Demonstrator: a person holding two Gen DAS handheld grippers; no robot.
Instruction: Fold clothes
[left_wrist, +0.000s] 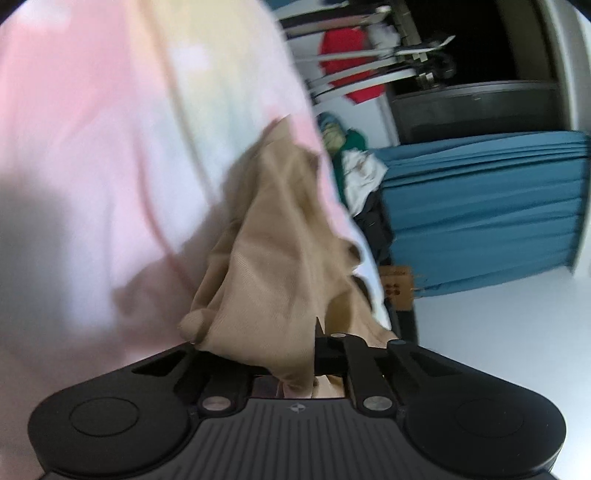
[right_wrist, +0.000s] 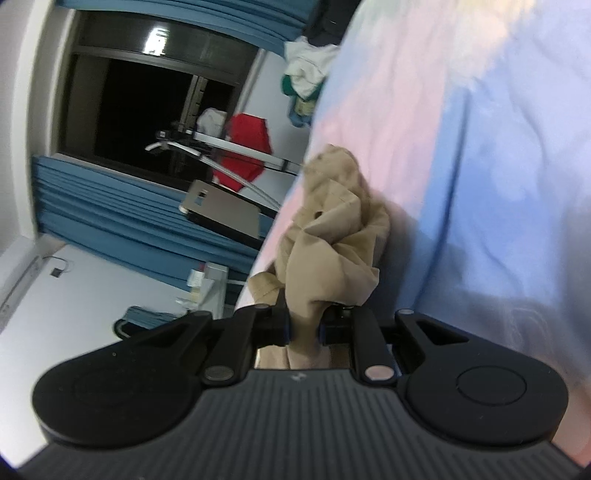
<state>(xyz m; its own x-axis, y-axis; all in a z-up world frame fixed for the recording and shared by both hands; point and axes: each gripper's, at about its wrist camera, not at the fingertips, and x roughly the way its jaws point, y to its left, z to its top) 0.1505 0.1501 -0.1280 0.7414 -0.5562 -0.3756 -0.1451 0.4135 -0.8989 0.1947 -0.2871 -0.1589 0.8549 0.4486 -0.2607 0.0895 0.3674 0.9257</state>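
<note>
1. Left wrist view, closest in: the left gripper (left_wrist: 295, 354) sits at lower centre of the frame, its jaws pinching a bunch of tan garment (left_wrist: 273, 258). The cloth spills over the left finger and hides it, while the right finger (left_wrist: 328, 350) shows dark beside the fold.
2. That tan garment rises from the jaws toward the middle of the frame, crumpled and twisted, with a rounded knot of cloth at its lower left.
3. Right wrist view: the right gripper (right_wrist: 304, 328) is clamped on the same tan garment (right_wrist: 328, 236), blue-edged fingers (right_wrist: 280, 326) pressed against a narrow neck of fabric. Above the jaws, the cloth balloons into a wrinkled lump at centre frame.
4. Both views are tilted, so the room runs sideways.
5. Just behind the garment, a pastel sheet (left_wrist: 110, 147), pink fading to pale yellow and white, fills the left half of the left view. In the right view it (right_wrist: 461, 166) takes the right half, pink and blue, blurred.
6. Further back: a heap of mixed clothes (left_wrist: 354, 166) at the sheet's edge, centre right in the left view.
7. Farthest: blue curtains (left_wrist: 487, 214) at right, a red cloth (left_wrist: 351, 62) on a metal rack at upper centre, and a dark window (right_wrist: 147, 110) at upper left of the right view.
</note>
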